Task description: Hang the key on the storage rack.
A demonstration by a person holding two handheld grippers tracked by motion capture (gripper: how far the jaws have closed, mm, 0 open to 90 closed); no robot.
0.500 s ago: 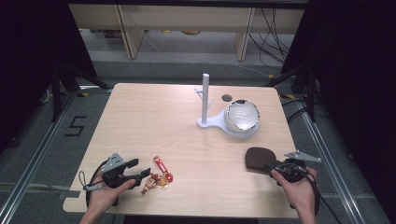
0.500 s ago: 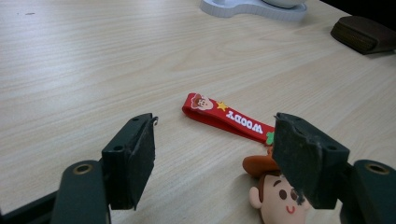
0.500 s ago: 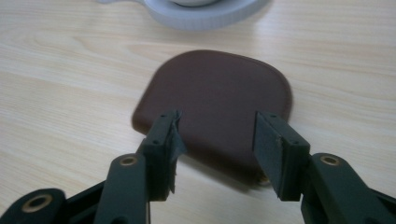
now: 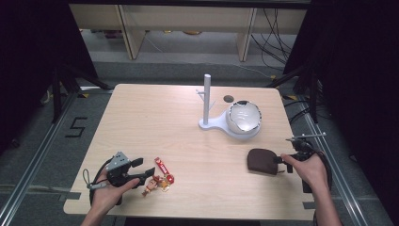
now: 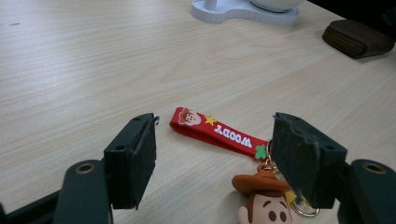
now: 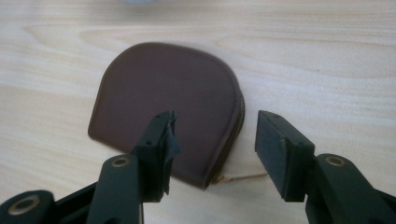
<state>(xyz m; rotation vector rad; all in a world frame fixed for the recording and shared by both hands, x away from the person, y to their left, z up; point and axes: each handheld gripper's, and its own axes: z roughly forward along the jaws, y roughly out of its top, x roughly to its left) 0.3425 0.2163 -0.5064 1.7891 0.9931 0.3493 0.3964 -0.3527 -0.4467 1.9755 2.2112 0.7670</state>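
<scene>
A Woody keychain lies near the table's front left: a red strap point(image 4: 161, 165) point(image 5: 215, 132) joined by a ring to a small cowboy figure point(image 4: 153, 183) point(image 5: 261, 200). My left gripper point(image 4: 145, 168) point(image 5: 215, 123) stands open low over it, with the strap's near end and the figure's hat between the jaws and the right jaw just above the ring. At the front right lies a flat brown zip pouch point(image 4: 262, 161) point(image 6: 173, 98). My right gripper point(image 4: 281, 162) point(image 6: 212, 116) is open at its right edge, one jaw over the pouch, the other over bare wood.
A white stand with an upright post point(image 4: 206, 99) and a white bowl point(image 4: 243, 117) on its base point(image 5: 243, 7) sits at the table's far right centre. A small dark hole point(image 4: 228, 98) lies behind it. The table's front edge is close to both hands.
</scene>
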